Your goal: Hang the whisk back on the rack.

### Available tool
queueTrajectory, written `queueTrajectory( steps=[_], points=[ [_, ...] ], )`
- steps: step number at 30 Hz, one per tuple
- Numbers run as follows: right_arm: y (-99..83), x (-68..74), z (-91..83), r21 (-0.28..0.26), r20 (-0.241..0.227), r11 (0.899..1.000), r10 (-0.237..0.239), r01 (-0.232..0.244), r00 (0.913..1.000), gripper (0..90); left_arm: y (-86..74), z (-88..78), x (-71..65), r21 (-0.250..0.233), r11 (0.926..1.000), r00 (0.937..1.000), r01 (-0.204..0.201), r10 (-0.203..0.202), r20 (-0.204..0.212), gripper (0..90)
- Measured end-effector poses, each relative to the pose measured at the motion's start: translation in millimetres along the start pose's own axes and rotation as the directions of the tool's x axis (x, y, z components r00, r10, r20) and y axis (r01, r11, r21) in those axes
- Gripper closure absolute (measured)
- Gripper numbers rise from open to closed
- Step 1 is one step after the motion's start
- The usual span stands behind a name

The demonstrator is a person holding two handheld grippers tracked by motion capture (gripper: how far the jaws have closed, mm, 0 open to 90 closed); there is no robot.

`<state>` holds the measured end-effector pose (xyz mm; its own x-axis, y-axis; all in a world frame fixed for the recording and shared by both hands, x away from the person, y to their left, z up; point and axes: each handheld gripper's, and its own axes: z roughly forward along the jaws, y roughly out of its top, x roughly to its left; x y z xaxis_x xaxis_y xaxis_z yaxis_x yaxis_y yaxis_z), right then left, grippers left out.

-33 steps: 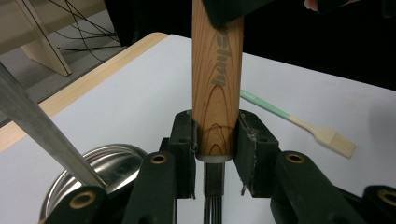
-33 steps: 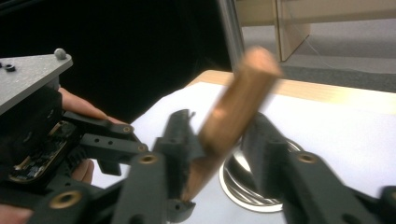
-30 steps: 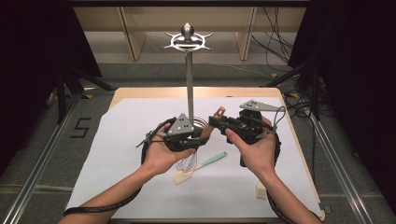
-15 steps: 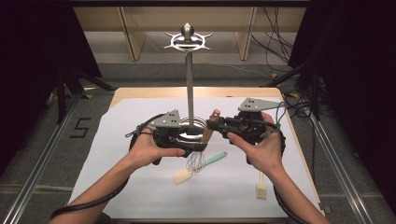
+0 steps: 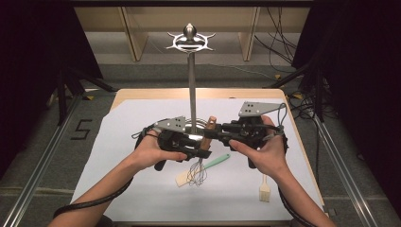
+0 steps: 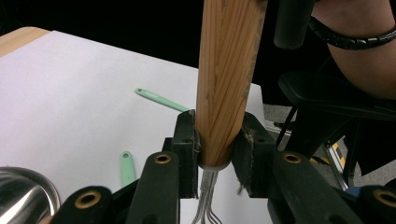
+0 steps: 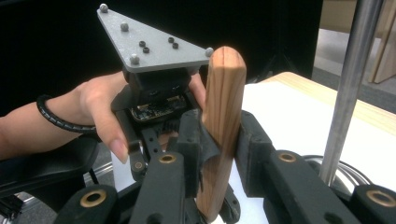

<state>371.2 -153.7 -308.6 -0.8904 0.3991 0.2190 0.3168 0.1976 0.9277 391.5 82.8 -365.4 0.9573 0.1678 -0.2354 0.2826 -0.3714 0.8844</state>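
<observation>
whisk: 1 | spatulas: maybe 2 | brush: 1 | stand: 1

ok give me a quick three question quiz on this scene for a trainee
1. True or false: both tools grip the whisk by its wooden handle.
2. Which lies nearest the table's right edge? A) the green spatula B) the pastry brush C) the metal stand
3. Fill in: in the left gripper view, the left tool holds the handle just above the whisk's ____.

Key:
1. True; the right tool clamps higher up the handle, the left tool lower.
2. B
3. wires
</observation>
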Motion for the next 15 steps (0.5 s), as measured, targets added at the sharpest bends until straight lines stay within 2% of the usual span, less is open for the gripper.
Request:
queueTrajectory(
  steps=[1,2,3,4,5,6,7,8,9,10,11,12,13,14,15],
  points=[
    [-0.2,-0.4,-0.7,0.004,0.0,1.0,-0.004,0.004,1.0,74.4,0.2,0.7,-1.1,-0.006,1.0,0.9999,0.004,-0.004,-0.009,71.0],
    [-0.2,0.3,-3.0,0.014,-0.012,1.0,0.014,-0.013,0.9998,73.9,0.9,0.9,-1.8,-0.009,0.9999,0.9998,0.011,-0.011,-0.019,71.1],
    [-0.2,-1.3,-4.2,0.016,-0.009,1.0,-0.002,0.003,1.0,71.5,1.7,0.7,-1.7,-0.01,0.9999,0.9995,0.011,-0.011,-0.029,71.3],
    [-2.9,-0.9,-6.5,-0.045,0.027,0.999,0.007,-0.006,0.9996,62.8,3.4,-0.2,-1.6,-0.022,0.9998,0.9973,0.005,-0.006,-0.073,71.4],
    [-2.9,-0.9,-6.5,-0.045,0.027,0.999,0.007,-0.006,0.9996,62.8,3.4,-0.2,-1.6,-0.022,0.9998,0.9973,0.005,-0.006,-0.073,71.4],
    [-3.7,-1.4,-9.0,-0.046,0.047,0.999,-0.003,0.005,0.9989,59.8,3.8,-0.8,-0.7,-0.032,0.9995,0.9957,0.005,-0.008,-0.092,71.4],
    [-7.1,-0.6,-13.8,-0.065,0.092,0.998,0.015,-0.009,0.9956,57.6,3.9,-1.7,0.0,-0.035,0.9994,0.9935,0.001,-0.005,-0.114,71.4],
    [-10.8,-2.9,-17.5,-0.076,0.115,0.997,0.013,-0.004,0.9933,56.8,4.1,-3.1,0.9,-0.03,0.9995,0.9904,-0.012,0.008,-0.138,71.5],
    [-19.6,-5.9,-24.8,-0.085,0.184,0.996,0.036,-0.021,0.9822,55.5,3.3,-4.7,2.1,-0.036,0.9994,0.9876,-0.001,-0.005,-0.157,71.4],
    [-25.3,-7.8,-29.7,-0.087,0.198,0.995,0.073,-0.057,0.9775,55.5,2.7,-5.4,2.9,-0.042,0.9991,0.9866,0.005,-0.012,-0.163,71.4],
    [-25.3,-7.8,-29.7,-0.087,0.198,0.995,0.073,-0.057,0.9775,55.5,2.7,-5.4,2.9,-0.042,0.9991,0.9866,0.005,-0.012,-0.163,71.5],
    [-37.5,-16.6,-36.1,-0.074,0.267,0.996,0.059,-0.04,0.9619,55.8,2.3,-6.8,4.1,-0.043,0.9991,0.9855,0.002,-0.009,-0.17,71.4],
    [-37.5,-16.6,-36.1,-0.074,0.267,0.996,0.059,-0.04,0.9619,55.8,2.0,-8.1,4.9,-0.043,0.9991,0.9847,0.003,-0.01,-0.174,71.4],
    [-50.1,-23.0,-40.8,-0.05,0.333,0.997,0.077,-0.065,0.9398,57.9,1.4,-10.8,7.4,-0.057,0.9984,0.9832,0.006,-0.016,-0.182,71.5],
    [-50.1,-23.0,-40.8,-0.05,0.333,0.997,0.077,-0.065,0.9398,57.9,1.4,-10.8,7.4,-0.057,0.9984,0.9832,0.006,-0.016,-0.182,71.5]
  ],
)
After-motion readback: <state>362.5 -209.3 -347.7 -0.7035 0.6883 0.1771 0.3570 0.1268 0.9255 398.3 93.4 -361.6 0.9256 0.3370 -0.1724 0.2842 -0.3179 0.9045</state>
